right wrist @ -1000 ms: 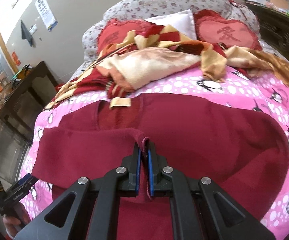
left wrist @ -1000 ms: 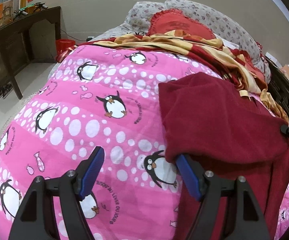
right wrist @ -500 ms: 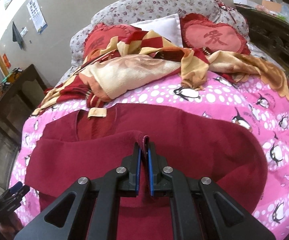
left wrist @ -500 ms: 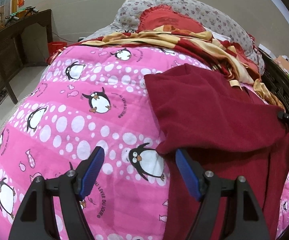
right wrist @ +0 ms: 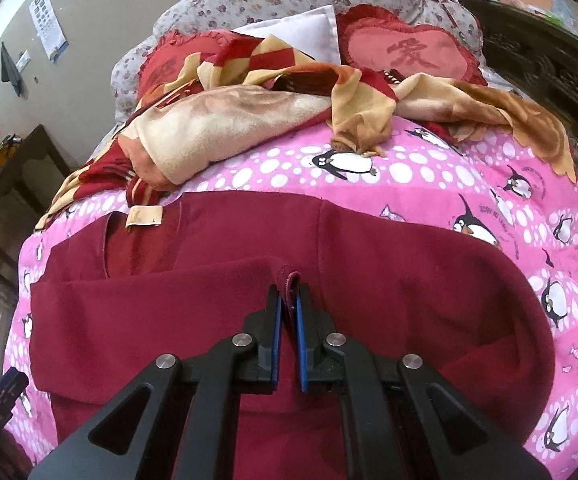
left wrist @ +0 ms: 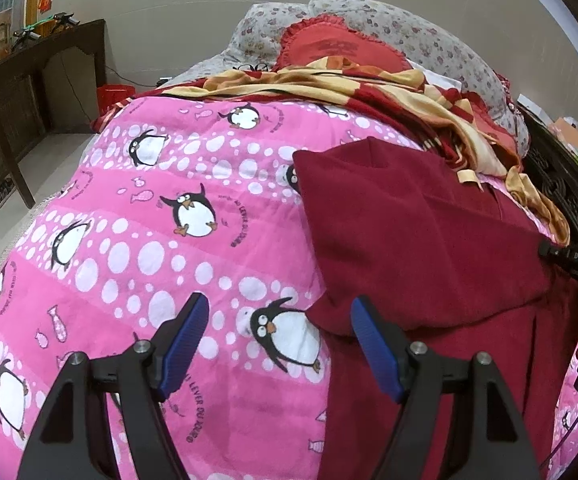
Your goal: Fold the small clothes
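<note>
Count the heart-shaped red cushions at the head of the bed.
2: a left cushion partly under the patterned blanket, and a right cushion beside the white pillow. More could be hidden.

Pink penguin quilt; checked blanket – heart cushion behind.

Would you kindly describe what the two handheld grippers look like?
Both match: the left gripper and the right gripper have matte black angular linkage arms with triangular cut-outs, round silver pivot pins, and flat fingers faced with ribbed blue pads. No cables or sleeves show.
</note>
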The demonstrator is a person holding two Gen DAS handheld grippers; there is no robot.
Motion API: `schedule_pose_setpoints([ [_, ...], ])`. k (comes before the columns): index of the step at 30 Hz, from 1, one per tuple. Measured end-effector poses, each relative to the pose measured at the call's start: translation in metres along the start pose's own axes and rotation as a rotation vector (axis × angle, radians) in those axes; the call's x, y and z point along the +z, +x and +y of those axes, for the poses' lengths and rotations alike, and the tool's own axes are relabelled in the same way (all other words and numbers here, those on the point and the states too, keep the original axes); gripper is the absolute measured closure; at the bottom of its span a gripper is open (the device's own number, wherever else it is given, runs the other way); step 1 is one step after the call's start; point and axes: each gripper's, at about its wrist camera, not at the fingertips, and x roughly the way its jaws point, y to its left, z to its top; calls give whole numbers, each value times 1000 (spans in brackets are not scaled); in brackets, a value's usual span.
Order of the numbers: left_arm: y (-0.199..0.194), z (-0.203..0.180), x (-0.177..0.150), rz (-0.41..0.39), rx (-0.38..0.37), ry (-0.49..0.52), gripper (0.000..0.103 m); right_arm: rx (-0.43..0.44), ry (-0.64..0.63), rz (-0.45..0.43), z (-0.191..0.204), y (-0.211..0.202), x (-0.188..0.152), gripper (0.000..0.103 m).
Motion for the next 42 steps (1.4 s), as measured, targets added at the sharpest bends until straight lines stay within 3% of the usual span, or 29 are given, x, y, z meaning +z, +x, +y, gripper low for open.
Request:
schedule_pose_setpoints([
  [17, 52, -26, -2, 70, 22, 26, 24, 12, -16, 13, -4, 11, 4, 70],
  [22, 50, -25, -2, 66, 29, 36, 21, 92, 46, 24, -15, 5, 7, 69],
  [25, 36, -22, 4, 21, 26, 19, 21, 121, 95, -22, -24, -13, 4, 62],
  [32, 36, -21, 28, -8, 34, -5, 21, 108, 18, -61, -10, -32, 1, 62],
  [42, 75, -30, 39, 55, 64, -1, 21, 56, 8, 27, -12, -1, -9, 62],
])
